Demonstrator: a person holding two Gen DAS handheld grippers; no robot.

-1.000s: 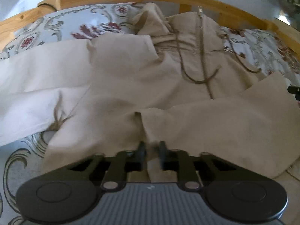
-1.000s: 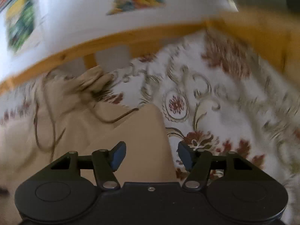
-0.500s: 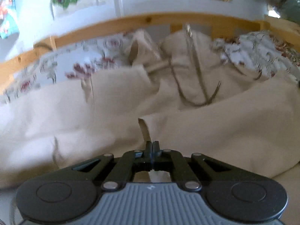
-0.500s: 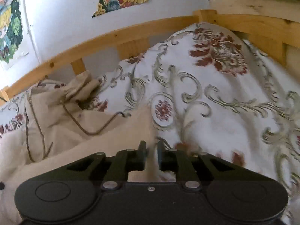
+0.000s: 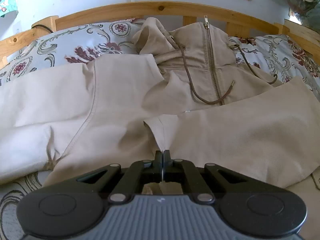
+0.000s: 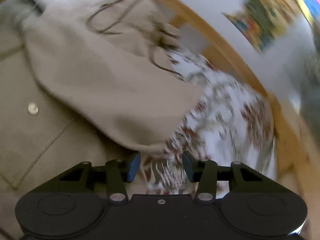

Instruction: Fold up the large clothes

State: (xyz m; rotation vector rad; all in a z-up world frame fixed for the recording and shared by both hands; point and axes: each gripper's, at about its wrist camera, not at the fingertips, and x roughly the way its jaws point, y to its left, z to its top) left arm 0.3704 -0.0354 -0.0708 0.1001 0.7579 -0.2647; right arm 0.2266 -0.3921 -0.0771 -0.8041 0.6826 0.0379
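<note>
Jacket: beige jacket [image 5: 124, 92] spread on the bed [image 5: 66, 44], filling mid-frame.
Left gripper [image 5: 163, 161]: I pinch its hem.
Right gripper [image 6: 161, 165]: spread, empty, lower centre.
Risk: one-sided pull could skew my fold.

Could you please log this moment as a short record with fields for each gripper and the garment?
garment: beige jacket spread on the bed, zipper facing up
surface: floral bedspread, wooden bed frame behind
left gripper: jaws shut on a jacket edge
right gripper: jaws open, empty, beside the jacket over the bedspread
right view: motion-blurred
</note>
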